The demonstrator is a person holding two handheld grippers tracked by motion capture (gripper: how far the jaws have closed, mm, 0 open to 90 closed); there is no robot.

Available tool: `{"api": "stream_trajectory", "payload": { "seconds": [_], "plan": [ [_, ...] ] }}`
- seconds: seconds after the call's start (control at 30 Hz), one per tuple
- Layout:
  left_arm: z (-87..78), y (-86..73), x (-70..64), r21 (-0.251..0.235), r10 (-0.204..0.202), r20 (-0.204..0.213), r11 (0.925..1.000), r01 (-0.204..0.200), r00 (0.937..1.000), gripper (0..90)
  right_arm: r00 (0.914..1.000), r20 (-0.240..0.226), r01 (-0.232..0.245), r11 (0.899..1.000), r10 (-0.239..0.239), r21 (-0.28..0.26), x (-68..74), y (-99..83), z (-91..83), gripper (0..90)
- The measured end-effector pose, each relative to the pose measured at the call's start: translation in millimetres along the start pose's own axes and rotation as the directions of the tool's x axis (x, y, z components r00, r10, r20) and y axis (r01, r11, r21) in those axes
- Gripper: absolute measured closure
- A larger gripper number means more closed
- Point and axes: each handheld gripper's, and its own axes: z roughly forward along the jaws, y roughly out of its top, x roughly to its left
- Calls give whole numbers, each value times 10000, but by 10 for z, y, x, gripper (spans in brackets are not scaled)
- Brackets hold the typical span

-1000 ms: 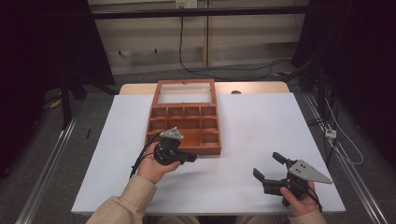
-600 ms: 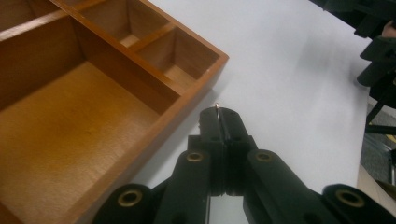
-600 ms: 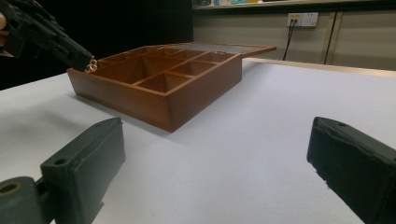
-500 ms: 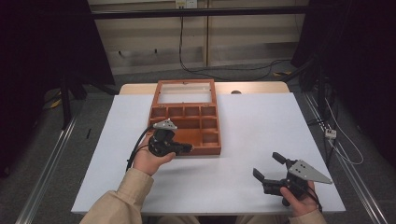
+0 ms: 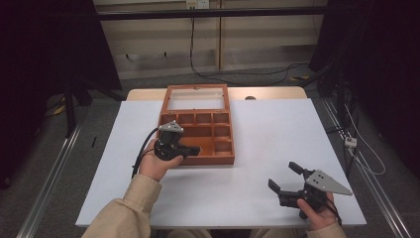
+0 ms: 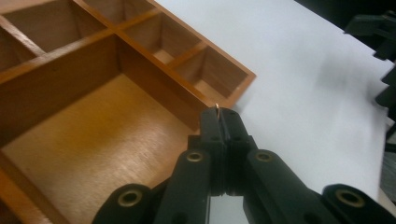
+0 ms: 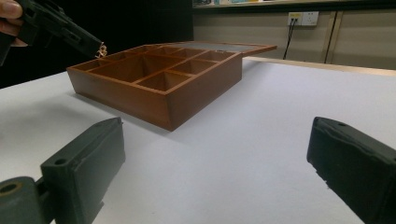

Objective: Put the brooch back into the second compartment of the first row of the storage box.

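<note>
The left gripper (image 5: 194,149), fingers pinched on a small gold ring (image 6: 217,106), hangs over the box (image 5: 218,153); at 4 o'clock, the right gripper (image 5: 284,177) gapes.

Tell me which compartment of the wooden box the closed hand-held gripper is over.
The big compartment, the widest one, at the box's near left. The left hand-held gripper, pinching a small gold ring, hangs above it; the small compartments lie beyond.

reddish-brown wooden box (image 5: 198,133), white table (image 5: 267,144), black hand-held gripper (image 5: 196,149) (gold ring (image 6: 217,106))
</note>
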Motion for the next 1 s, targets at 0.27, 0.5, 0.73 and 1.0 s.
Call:
{"api": "stream_trajectory", "payload": {
  "seconds": [0.27, 0.5, 0.73, 1.0],
  "plan": [
    [-16, 39, 71, -60, -48, -196, 10000, 47, 9998, 898, 10000, -19, 14, 10000, -14, 11, 1, 0, -1, 42],
    [-12, 79, 147, -154, -181, -277, 9997, 176, 9995, 898, 10000, -10, -22, 10000, 22, -5, 0, 1, -2, 42],
    [-4, 106, 224, -143, -311, -453, 9994, 305, 9985, 898, 10000, 11, 22, 10000, -22, 50, -10, -2, -2, 43],
    [5, 159, 291, -140, -362, -616, 9993, 354, 9974, 898, 10000, 16, 30, 10000, -30, 37, -17, -1, -4, 43]
  ]
}}
